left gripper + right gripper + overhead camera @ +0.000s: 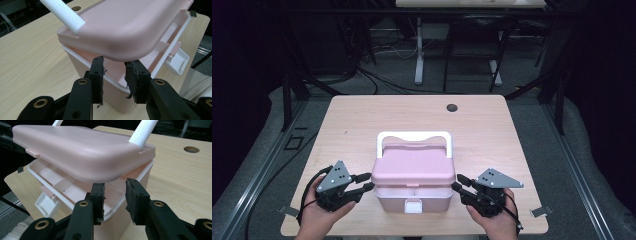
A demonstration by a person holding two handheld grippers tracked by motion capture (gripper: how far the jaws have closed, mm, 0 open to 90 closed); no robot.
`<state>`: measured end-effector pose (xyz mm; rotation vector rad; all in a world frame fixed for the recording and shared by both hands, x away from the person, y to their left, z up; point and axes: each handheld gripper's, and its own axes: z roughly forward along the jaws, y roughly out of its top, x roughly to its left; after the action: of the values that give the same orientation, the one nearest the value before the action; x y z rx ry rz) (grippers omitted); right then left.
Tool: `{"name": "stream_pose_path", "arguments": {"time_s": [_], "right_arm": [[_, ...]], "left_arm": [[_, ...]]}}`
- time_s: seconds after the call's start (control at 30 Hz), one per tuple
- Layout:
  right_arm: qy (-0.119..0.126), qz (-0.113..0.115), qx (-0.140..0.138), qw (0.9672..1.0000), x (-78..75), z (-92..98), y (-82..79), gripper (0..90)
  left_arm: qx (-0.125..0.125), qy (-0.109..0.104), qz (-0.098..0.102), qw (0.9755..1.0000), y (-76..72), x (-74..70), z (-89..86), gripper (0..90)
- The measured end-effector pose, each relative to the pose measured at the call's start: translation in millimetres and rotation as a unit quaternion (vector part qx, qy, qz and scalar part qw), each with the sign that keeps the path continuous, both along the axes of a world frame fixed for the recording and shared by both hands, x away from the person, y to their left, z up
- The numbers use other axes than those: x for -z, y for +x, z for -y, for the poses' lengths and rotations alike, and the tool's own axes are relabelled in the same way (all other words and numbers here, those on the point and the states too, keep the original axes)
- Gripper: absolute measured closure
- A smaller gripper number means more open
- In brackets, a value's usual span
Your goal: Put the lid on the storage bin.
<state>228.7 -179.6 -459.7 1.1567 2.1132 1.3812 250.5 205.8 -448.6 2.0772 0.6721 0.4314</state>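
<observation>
Pink storage box (pixel 413 192) near the front edge of the tabletop (pixel 362 120), lid (pixel 412 167) tilted up off the rim, white handle (pixel 414 136) raised. Left gripper (pixel 362 186) and right gripper (pixel 461 182) at opposite front corners of the lid, jaws partly open under its edge, gripping nothing.

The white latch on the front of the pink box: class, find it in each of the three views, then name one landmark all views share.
High view: the white latch sits low at centre, on the pink box's front wall.
Left gripper view: at the right edge, hanging off the rim.
Right gripper view: lower left, below the rim.
Shared landmark: the white handle, above the raised lid.
</observation>
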Motion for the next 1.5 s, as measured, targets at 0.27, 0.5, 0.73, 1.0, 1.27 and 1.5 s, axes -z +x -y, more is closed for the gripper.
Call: {"name": "stream_pose_path", "arguments": {"time_s": [0.27, 0.5, 0.73, 1.0, 1.27, 1.5], "right_arm": [[-0.006, 0.0, -0.001, 1.0, 6.7, 1.9, -4.3, 68.9], [-0.006, -0.006, 0.003, 1.0, 11.8, 7.7, -9.1, 69.0], [-0.014, -0.012, 0.005, 0.9998, 15.8, 9.0, -11.8, 69.0], [0.005, -0.007, 0.013, 0.9999, 12.8, 18.1, -16.5, 69.0], [0.004, -0.007, 0.01, 0.9999, 14.4, 17.3, -14.7, 68.8], [0.002, -0.005, 0.013, 0.9999, 15.3, 16.4, -13.9, 67.7]], "left_arm": [[0.001, 0.006, -0.006, 1.0, -2.0, 6.1, 0.2, 68.6], [0.002, 0.008, -0.014, 0.9999, -4.2, 12.0, -0.1, 68.9], [0.002, 0.004, -0.025, 0.9997, -6.5, 17.1, -4.8, 69.0], [0.0, 0.022, -0.035, 0.9992, -8.3, 22.4, -6.6, 68.8], [-0.011, 0.007, -0.038, 0.9992, -11.1, 21.7, -16.9, 67.9], [-0.019, 0.004, -0.033, 0.9993, -9.2, 22.5, -17.4, 63.5]]}}
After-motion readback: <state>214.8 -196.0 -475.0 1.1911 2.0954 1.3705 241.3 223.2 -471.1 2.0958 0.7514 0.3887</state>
